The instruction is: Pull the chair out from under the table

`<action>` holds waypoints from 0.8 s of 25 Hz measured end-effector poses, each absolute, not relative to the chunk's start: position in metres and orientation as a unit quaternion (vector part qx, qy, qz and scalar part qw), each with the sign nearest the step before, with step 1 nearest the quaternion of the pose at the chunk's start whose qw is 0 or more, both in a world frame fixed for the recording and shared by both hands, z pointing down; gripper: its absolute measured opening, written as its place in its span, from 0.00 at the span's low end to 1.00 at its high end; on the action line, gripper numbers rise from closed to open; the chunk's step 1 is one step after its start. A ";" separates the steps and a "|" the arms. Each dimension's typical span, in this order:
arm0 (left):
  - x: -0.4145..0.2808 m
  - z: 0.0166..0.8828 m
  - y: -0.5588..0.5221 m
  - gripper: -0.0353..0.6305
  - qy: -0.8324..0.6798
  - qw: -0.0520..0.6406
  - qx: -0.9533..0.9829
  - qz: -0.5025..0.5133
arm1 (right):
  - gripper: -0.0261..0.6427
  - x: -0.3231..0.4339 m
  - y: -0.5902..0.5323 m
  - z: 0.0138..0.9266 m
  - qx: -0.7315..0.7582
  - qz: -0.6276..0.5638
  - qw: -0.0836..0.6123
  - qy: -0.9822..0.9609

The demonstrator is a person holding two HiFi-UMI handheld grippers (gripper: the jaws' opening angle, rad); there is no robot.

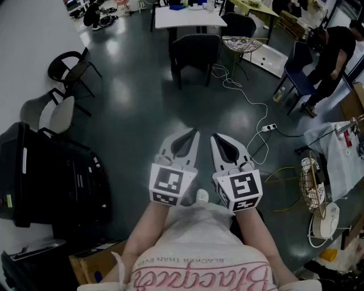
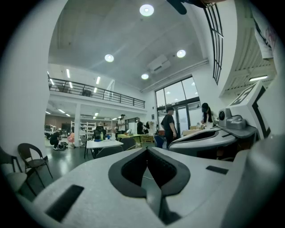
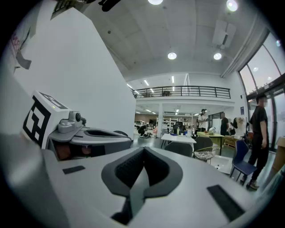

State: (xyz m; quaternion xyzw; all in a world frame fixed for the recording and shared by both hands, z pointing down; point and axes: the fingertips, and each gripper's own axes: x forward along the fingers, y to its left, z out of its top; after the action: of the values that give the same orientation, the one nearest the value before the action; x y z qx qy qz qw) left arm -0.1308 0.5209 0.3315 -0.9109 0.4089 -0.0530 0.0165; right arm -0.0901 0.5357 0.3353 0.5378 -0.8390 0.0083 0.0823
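Observation:
A dark chair stands tucked against the near side of a white table far across the floor. It also shows small in the left gripper view, the chair under the table, and in the right gripper view as the chair by the table. My left gripper and right gripper are held side by side close to my body, well short of the chair. Both point level toward it. Both are shut with nothing between the jaws.
Black folding chairs and a black cart stand at the left. A white cable with a power strip lies on the floor to the right. A wire basket table, a blue chair and a person are at the right.

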 end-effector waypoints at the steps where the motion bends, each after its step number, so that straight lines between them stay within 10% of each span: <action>1: -0.128 0.333 0.519 0.06 0.408 0.017 -0.911 -0.053 | 0.05 -0.089 0.534 0.338 0.537 0.009 0.085 -0.839; 20: -0.078 0.348 0.441 0.06 0.436 -0.001 -0.898 -0.059 | 0.05 -0.046 0.461 0.343 0.492 -0.006 0.078 -0.867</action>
State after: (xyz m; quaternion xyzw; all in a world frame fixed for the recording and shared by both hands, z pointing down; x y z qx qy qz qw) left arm -0.0784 0.4411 0.3481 -0.8978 0.4363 -0.0594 -0.0008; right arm -0.0465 0.4612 0.3434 0.4916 -0.8673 -0.0056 0.0775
